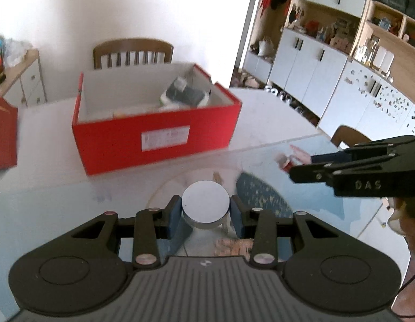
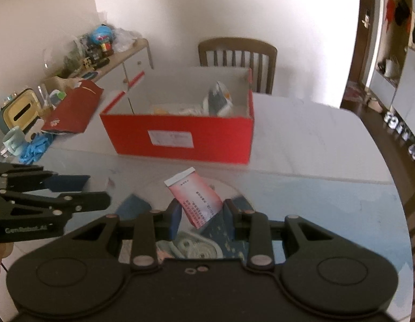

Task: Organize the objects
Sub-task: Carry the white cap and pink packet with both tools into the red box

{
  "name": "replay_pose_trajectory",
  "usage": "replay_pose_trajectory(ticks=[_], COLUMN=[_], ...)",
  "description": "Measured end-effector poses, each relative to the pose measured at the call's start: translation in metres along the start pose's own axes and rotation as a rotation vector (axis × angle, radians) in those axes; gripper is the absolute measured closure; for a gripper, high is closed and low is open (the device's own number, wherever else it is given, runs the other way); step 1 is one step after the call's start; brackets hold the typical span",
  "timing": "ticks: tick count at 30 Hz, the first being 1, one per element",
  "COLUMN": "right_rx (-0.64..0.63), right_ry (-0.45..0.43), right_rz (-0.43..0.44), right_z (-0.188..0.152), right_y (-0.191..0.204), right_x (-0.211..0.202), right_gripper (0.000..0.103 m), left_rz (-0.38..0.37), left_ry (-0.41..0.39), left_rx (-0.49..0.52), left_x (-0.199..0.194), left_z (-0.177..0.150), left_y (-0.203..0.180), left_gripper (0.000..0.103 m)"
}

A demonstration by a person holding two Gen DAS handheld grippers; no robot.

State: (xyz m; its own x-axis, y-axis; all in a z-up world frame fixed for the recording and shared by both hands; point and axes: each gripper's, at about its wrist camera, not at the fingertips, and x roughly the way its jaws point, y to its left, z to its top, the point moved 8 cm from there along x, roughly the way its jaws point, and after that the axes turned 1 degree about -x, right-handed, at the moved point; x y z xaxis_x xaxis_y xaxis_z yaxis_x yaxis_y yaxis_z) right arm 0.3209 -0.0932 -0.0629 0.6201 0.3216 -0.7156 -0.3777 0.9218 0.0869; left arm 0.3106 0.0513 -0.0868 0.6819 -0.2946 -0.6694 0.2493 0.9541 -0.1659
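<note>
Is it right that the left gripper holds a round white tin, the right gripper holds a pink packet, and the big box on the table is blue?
Not quite: the big cardboard box on the table is red, as the right wrist view shows. The left gripper does hold the round white tin, and the right gripper holds the pink paper packet.

A home dining room: a table (image 2: 301, 134) with a wooden chair (image 2: 237, 53) at the far side, a cluttered sideboard (image 2: 127, 61) at upper left, and white cabinets (image 1: 309, 64) with knick-knack shelves (image 1: 328, 30) at upper right.
</note>
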Motion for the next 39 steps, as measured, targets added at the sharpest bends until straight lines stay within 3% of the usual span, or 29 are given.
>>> replay_pose_trajectory(ticks=[8,21,32,39], right_rx=[-0.048,-0.145,-0.214,-0.257], right_ry=[-0.06,-0.128,-0.102,-0.079], right_rz=[0.005,-0.022,-0.051,-0.08], right_z=[0.045,0.116,0.144,0.151], right_y=[0.013,0.031,0.035,0.031], right_x=[0.004,0.034,0.078,0.106], right_gripper=[0.071,0.071,0.071,0.071], left_rz=[0.059,0.173,0.247,0.256], left_ry=[-0.089,-0.159,-0.119,-0.052], left_rx=[0.023,0.039,0.106,0.068], left_x=[0.001,0.018,0.054,0.086], left_z=[0.05,0.128,0.163,0.168], left_y=[0.012,0.051,0.074,0.1], left_gripper=[0.065,0.065,0.065,0.065])
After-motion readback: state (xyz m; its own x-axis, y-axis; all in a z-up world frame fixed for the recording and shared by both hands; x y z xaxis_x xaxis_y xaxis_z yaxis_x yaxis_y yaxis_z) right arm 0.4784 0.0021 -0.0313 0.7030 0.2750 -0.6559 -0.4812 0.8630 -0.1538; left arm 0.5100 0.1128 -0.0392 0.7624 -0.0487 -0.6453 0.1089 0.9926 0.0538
